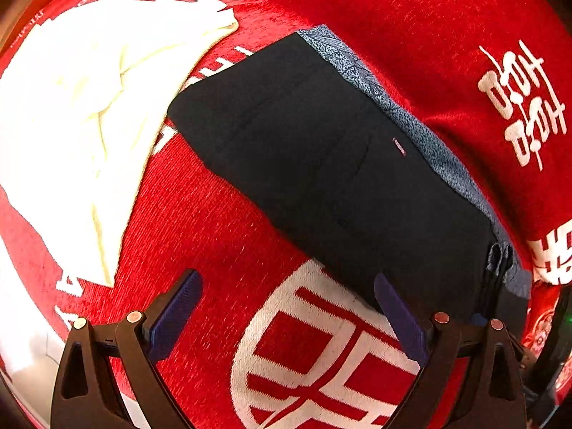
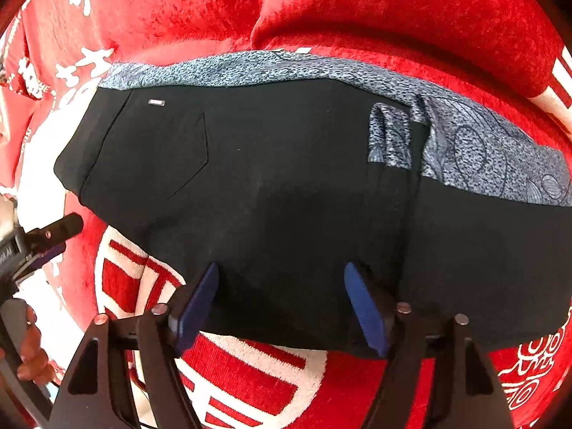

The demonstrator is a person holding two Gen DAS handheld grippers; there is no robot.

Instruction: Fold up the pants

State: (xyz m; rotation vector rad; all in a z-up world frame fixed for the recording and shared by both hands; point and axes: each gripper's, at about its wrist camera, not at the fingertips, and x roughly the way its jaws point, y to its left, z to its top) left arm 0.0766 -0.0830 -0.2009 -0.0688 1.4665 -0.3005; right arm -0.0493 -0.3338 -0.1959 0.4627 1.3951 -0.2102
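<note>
Black pants with a blue-grey patterned band lie folded flat on a red cloth with white characters. My left gripper is open and empty, just in front of the pants' near edge, its right finger at that edge. In the right wrist view the same pants fill the middle, the patterned band along the far side. My right gripper is open, its blue pads over the near part of the pants, holding nothing.
A cream white garment lies crumpled on the red cloth left of the pants. The left gripper's tip and the person's hand show at the left edge of the right wrist view.
</note>
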